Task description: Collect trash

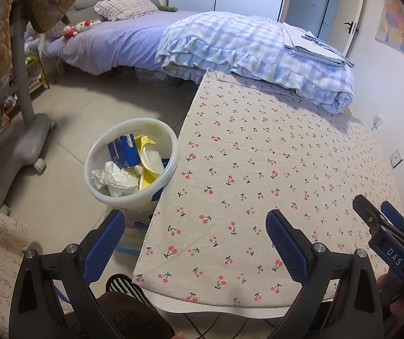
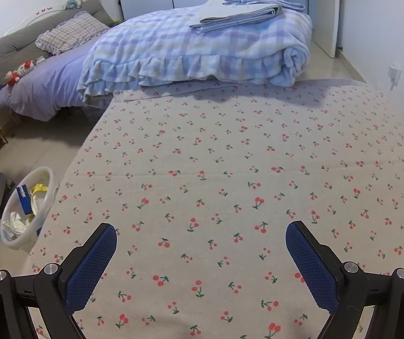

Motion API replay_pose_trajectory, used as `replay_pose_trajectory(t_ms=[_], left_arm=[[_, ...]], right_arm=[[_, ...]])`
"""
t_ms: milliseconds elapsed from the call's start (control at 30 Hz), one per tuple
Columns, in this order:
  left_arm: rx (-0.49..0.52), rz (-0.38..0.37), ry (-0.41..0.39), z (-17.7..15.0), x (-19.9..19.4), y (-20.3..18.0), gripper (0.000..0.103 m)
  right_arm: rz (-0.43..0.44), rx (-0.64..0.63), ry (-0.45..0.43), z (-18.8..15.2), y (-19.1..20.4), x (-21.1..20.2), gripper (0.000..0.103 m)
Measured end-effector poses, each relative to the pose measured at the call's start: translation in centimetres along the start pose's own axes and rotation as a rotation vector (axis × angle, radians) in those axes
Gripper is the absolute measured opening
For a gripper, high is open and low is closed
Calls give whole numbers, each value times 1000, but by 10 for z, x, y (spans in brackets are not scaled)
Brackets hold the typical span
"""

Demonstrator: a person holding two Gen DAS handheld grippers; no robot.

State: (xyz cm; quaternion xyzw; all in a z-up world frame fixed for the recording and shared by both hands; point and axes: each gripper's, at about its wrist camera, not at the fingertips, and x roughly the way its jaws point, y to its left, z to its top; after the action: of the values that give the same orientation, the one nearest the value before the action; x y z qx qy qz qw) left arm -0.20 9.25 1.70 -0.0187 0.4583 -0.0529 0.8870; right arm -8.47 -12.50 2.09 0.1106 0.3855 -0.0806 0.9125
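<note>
step: trash looks collected, bench (image 2: 230, 169) bare | trash: paper and wrappers (image 1: 128, 166) inside bin (image 1: 100, 147) on floor beside bench | left gripper (image 1: 196, 243) jaws wide, empty | right gripper (image 2: 202, 257) jaws wide, empty | next: scan for leftover scraps

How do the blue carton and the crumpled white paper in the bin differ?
The blue carton is a stiff, flat-sided box; the crumpled white paper is a shapeless wad. The carton stands on end towards the far side, while the paper lies nearer the camera. Both sit inside the white bin beside the table.
</note>
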Motion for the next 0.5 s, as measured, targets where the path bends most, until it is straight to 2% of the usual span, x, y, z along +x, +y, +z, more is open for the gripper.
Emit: replay_pose_trajectory(t_ms=[500], left_arm=[[-1, 10, -5, -2, 0, 0, 101]], right_arm=[[36, 10, 15, 1, 6, 1, 99]])
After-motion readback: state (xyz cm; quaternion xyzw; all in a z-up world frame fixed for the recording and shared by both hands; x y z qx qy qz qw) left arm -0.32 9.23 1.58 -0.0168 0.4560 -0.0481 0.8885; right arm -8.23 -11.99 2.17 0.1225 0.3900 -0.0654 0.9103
